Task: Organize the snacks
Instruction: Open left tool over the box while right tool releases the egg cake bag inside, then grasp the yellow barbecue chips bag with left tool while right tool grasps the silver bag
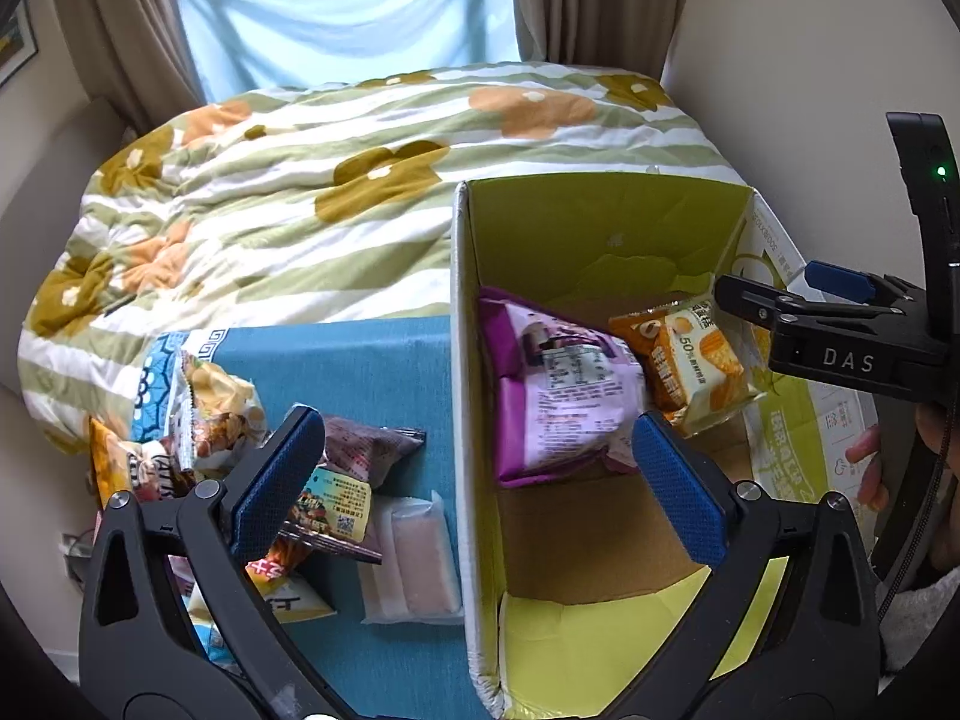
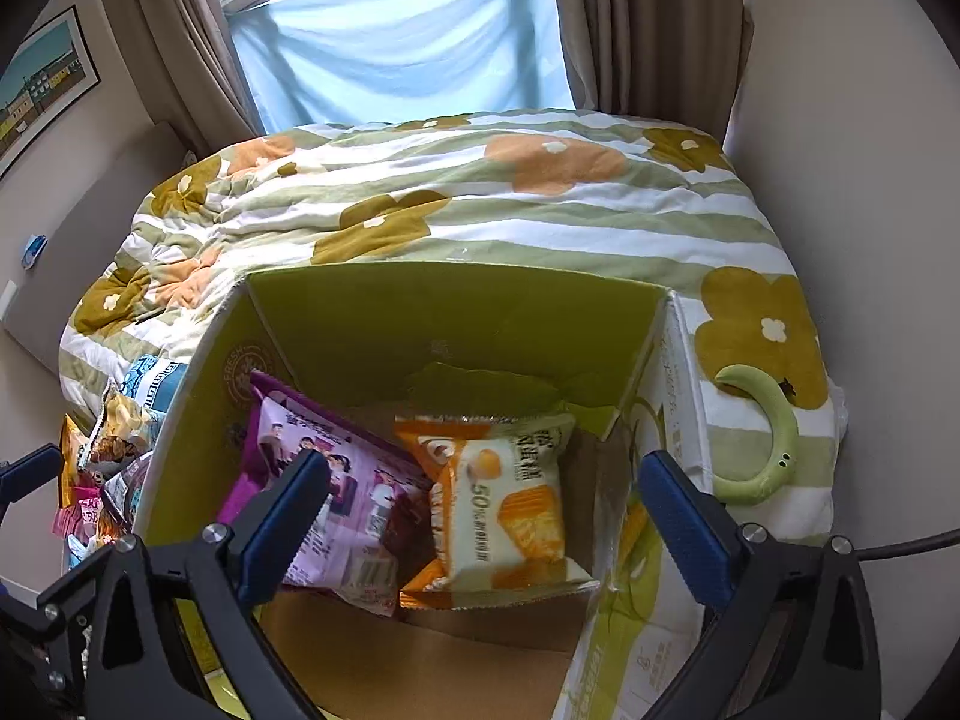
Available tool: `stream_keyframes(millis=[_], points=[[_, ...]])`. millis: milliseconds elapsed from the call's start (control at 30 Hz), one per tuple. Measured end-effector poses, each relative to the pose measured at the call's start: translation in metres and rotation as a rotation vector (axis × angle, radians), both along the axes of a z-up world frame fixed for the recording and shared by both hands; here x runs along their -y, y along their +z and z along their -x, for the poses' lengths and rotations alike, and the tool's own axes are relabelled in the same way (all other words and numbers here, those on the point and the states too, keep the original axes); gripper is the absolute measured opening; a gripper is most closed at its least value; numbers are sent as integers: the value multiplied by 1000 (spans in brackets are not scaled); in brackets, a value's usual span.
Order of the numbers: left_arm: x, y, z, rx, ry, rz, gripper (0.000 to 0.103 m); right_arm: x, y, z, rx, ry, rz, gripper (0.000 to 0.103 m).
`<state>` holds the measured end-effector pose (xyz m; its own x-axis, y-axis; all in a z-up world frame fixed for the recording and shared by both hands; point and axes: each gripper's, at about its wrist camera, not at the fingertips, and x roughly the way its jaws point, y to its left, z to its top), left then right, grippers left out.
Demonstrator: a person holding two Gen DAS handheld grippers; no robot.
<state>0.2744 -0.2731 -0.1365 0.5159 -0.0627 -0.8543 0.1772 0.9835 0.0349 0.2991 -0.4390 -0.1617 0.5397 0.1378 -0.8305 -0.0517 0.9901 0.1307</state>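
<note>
The orange snack bag [image 2: 510,504] lies in the box [image 2: 456,312] beside the purple bag [image 2: 336,480], its long side pointing at the far wall, under the right gripper [image 2: 480,510], whose jaws stand wide apart with nothing in them, while bare cardboard shows nearer.
</note>
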Motion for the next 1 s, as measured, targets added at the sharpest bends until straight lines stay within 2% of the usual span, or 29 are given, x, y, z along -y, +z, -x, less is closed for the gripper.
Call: stream_keyframes(millis=[200,500,800,1000], points=[[-3,10,11,18,-8,5,102,8,14,23,18,-31,8,102],[-29,43,44,68,7,5,102,-2,58,60,103,-14,16,103],[-101,72,86,142,23,39,102,-60,96,107,180,33,16,103],[-168,79,106,141,18,50,102,-119,109,134,211,13,7,103]])
